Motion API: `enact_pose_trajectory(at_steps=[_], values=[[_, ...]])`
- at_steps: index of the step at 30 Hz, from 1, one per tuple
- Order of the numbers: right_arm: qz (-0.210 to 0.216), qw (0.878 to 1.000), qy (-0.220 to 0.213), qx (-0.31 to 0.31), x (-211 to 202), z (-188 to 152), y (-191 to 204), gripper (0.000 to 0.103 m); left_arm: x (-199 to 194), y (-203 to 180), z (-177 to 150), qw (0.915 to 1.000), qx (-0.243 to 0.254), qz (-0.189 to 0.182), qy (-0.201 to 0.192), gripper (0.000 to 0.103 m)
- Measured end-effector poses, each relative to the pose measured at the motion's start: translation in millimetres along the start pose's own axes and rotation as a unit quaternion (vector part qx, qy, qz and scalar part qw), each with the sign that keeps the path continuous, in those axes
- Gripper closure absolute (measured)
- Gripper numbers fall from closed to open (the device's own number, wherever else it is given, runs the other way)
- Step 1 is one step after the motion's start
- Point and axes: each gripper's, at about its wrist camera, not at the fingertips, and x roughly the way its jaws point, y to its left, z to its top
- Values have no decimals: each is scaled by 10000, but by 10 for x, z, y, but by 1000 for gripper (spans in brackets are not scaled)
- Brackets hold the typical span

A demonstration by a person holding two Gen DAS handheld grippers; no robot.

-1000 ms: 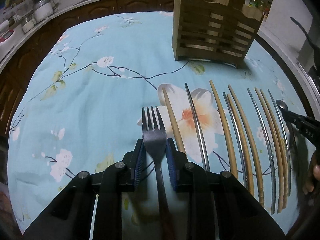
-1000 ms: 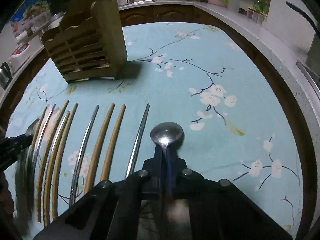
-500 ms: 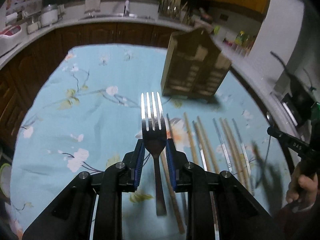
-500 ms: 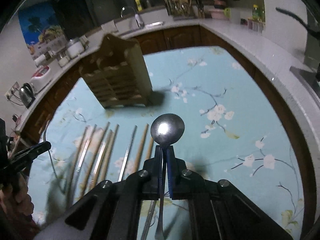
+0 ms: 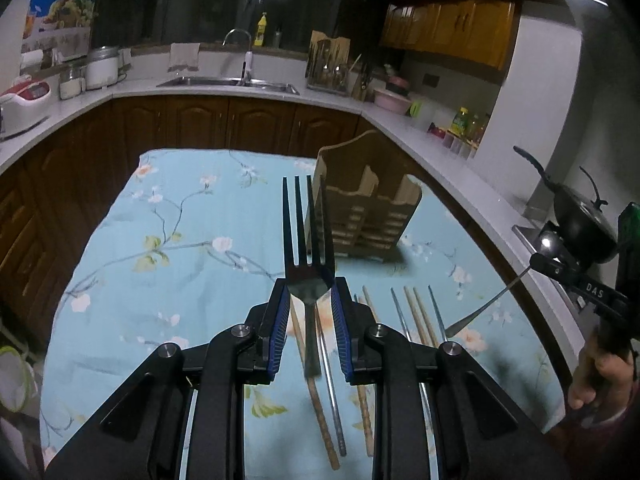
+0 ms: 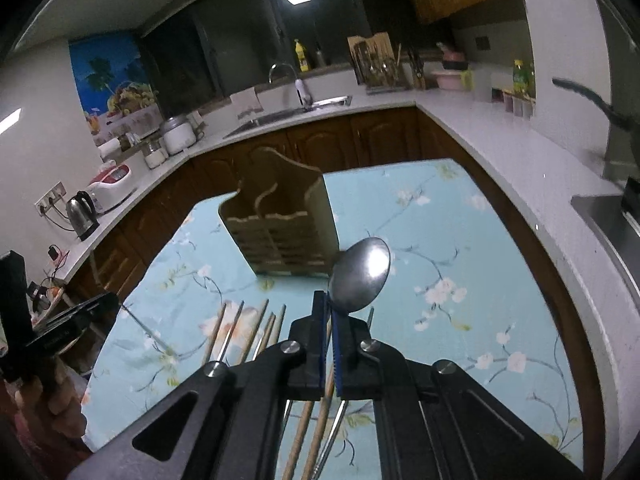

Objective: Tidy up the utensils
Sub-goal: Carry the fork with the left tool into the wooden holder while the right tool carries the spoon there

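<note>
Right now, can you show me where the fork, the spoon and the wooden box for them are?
fork (image 5: 306, 224), left wrist view, on its tines.
spoon (image 6: 360, 276), right wrist view, on its bowl.
wooden utensil holder (image 6: 280, 232), right wrist view, on its slatted front.

At the centre of the left wrist view, a fork (image 5: 307, 240) of smooth metal is looking dark, its neck glinting. In the right wrist view, the spoon (image 6: 360, 276) is shining as polished metal. The holder (image 6: 280, 228) is showing matt pale wood. The tablecloth (image 6: 460, 240) is reading as soft printed cloth. Chopsticks (image 5: 418, 316) are mixing dull wood and glossy steel.
</note>
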Motion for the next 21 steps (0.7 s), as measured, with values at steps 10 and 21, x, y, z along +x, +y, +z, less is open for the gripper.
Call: enact_pose_trajectory(at_steps=[10, 21], values=[[90, 9995, -307, -81, 16, 359, 81, 101, 45, -115, 438, 9993, 85, -158, -335, 83], [63, 9974, -654, -296, 279, 1125, 191, 101, 352, -309, 1352, 9955, 227, -237, -894, 83]])
